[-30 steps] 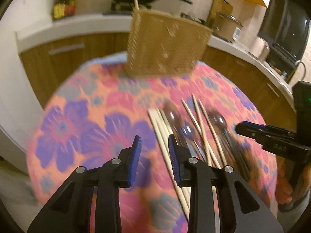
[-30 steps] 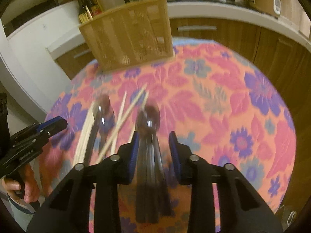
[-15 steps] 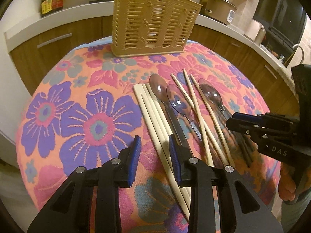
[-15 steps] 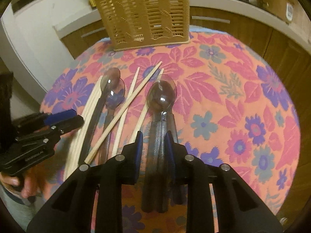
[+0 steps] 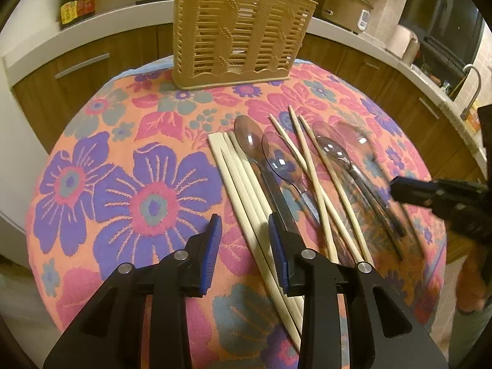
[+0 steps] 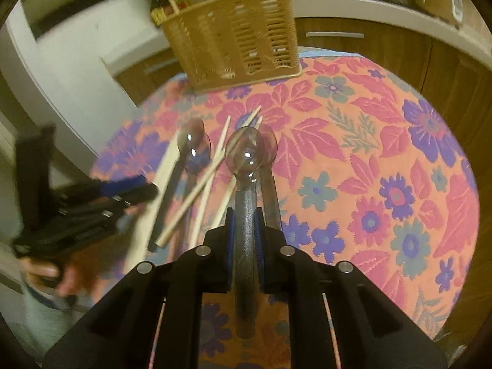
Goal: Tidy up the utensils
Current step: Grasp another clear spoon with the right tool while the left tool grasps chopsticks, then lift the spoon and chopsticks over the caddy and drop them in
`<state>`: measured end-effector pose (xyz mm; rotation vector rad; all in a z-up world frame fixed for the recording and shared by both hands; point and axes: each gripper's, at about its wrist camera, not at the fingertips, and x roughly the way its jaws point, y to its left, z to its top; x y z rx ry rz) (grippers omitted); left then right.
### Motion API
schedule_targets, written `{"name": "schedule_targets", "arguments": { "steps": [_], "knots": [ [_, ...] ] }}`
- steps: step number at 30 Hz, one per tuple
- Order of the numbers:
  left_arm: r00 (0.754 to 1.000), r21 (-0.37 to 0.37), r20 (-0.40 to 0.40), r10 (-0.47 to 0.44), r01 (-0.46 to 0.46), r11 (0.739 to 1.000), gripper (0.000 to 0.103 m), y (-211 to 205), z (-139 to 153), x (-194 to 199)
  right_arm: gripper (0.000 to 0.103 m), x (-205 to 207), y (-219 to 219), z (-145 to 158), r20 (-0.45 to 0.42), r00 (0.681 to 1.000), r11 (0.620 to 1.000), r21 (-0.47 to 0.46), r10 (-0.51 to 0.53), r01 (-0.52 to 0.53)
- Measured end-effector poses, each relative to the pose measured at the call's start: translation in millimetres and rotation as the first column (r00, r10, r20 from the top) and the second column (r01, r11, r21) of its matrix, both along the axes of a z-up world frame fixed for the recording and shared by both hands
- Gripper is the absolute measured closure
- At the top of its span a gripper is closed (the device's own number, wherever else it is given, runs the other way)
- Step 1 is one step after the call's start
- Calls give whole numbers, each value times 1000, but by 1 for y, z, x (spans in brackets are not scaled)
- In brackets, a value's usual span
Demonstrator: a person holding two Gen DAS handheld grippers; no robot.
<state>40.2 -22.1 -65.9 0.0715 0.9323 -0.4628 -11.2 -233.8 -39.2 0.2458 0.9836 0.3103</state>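
The right gripper (image 6: pixel 245 224) is closing on a clear spoon (image 6: pixel 246 190) — handle near, bowl pointing away toward the basket (image 6: pixel 236 33). The left gripper (image 5: pixel 245 240) hangs part open over pale chopsticks (image 5: pixel 243 190). Perhaps four spoons, seven chopsticks — all lengthwise on the tablecloth (image 5: pixel 92 153).

Black left gripper (image 5: pixel 243 240), blue pads, silver screws.

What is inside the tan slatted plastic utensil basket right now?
One pale stick pokes above the tan slatted plastic utensil basket at its back left corner. Through the slats, little else shows; the floor and rear compartments are mostly hidden.
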Motion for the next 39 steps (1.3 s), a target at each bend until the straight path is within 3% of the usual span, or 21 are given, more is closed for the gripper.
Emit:
{"name": "schedule_targets", "arguments": {
  "steps": [3, 6, 10, 15, 19, 22, 28, 33, 39],
  "knots": [
    [1000, 62, 6, 4, -4, 998, 71, -11, 1, 4, 93, 0, -8, 6, 16, 999, 1000, -8, -27, 28],
    [1000, 74, -8, 17, -17, 997, 75, -12, 3, 9, 93, -1, -14, 7, 23, 999, 999, -21, -43, 44],
    [999, 87, -19, 33, -31, 996, 87, -5, 2, 9, 93, 0, -17, 3, 21, 998, 997, -59, -55, 56],
    [999, 140, -12, 40, -38, 989, 86, -15, 2, 13, 93, 2, -25, 0, 11, 997, 996, -58, -73, 73],
    [999, 204, 2, 41, -41, 978, 83, -28, 3, 20, 93, 13, -32, -7, -33, 996, 994, -62, -89, 87],
    [999, 224, 32, 43, -50, 973, 90, -30, 2, 19, 93, 25, -39, -17, -81, 992, 994, -64, -95, 90],
    [996, 129, 33, 81, -85, 988, 92, -14, 4, 20, 93, 37, -41, -21, -111, 990, 990, -119, -92, 79],
    [995, 105, 16, 102, -103, 989, 92, 1, 7, 25, 84, 54, -36, -25, -169, 983, 987, -150, -75, 50],
    [996, 99, -12, 90, -88, 991, 89, 8, 8, 31, 83, 77, -24, -24, -213, 974, 976, -219, -72, 24]
  ]
}}
